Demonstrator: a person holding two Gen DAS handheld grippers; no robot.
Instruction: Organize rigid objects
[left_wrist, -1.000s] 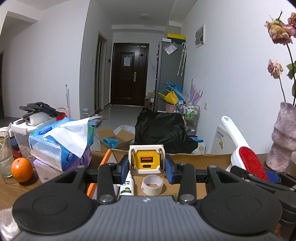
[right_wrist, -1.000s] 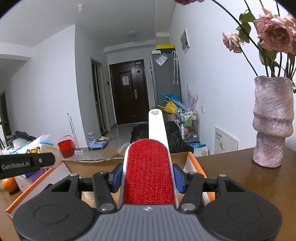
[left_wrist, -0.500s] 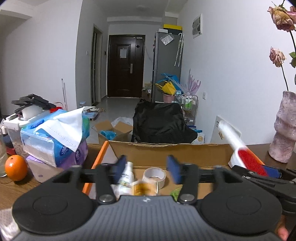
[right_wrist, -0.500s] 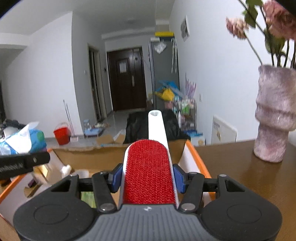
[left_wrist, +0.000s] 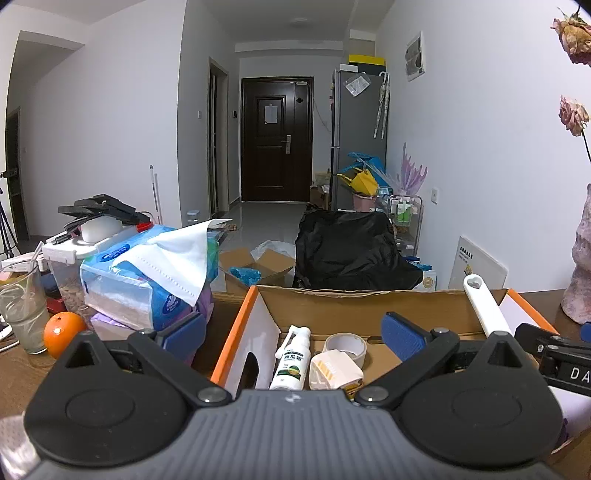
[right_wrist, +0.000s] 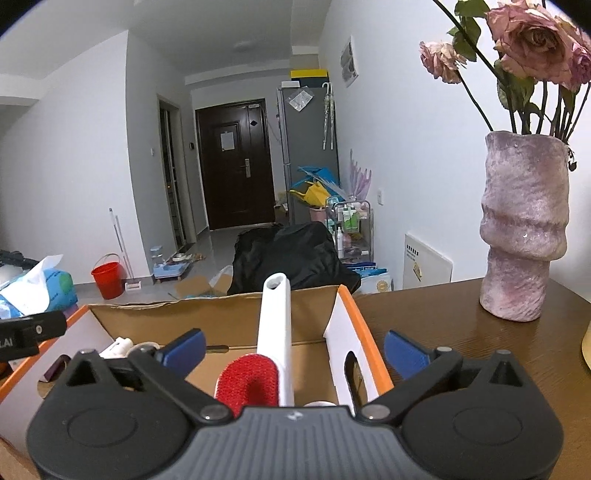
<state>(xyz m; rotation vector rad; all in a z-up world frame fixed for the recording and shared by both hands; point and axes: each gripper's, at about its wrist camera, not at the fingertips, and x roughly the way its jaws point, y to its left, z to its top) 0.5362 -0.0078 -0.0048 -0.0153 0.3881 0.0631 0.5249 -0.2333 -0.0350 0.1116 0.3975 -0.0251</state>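
An orange-rimmed cardboard box (left_wrist: 236, 332) sits on the brown table under both grippers. Inside lie a white spray bottle (left_wrist: 291, 358), a tape roll (left_wrist: 345, 345) and a white-and-yellow charger (left_wrist: 334, 371). My left gripper (left_wrist: 293, 332) hangs above them, its jaws opening wide with nothing between the pads. In the right wrist view the red lint brush (right_wrist: 247, 380) rests in the box (right_wrist: 354, 306), tipped on its side, its white handle (right_wrist: 275, 325) pointing away. My right gripper (right_wrist: 294, 350) is opening too; its pads stand clear of the brush.
Tissue packs (left_wrist: 147, 280), an orange (left_wrist: 62, 334), a glass (left_wrist: 22, 314) and a plastic container stand left of the box. A pink vase (right_wrist: 524, 229) with dried roses stands on the table to the right. The other gripper's body (left_wrist: 554, 354) sits close on the right.
The left jaws let go of the yellow charger, which dropped into the box. The right jaws spread and released the lint brush, which sank into the box and tipped onto its side.
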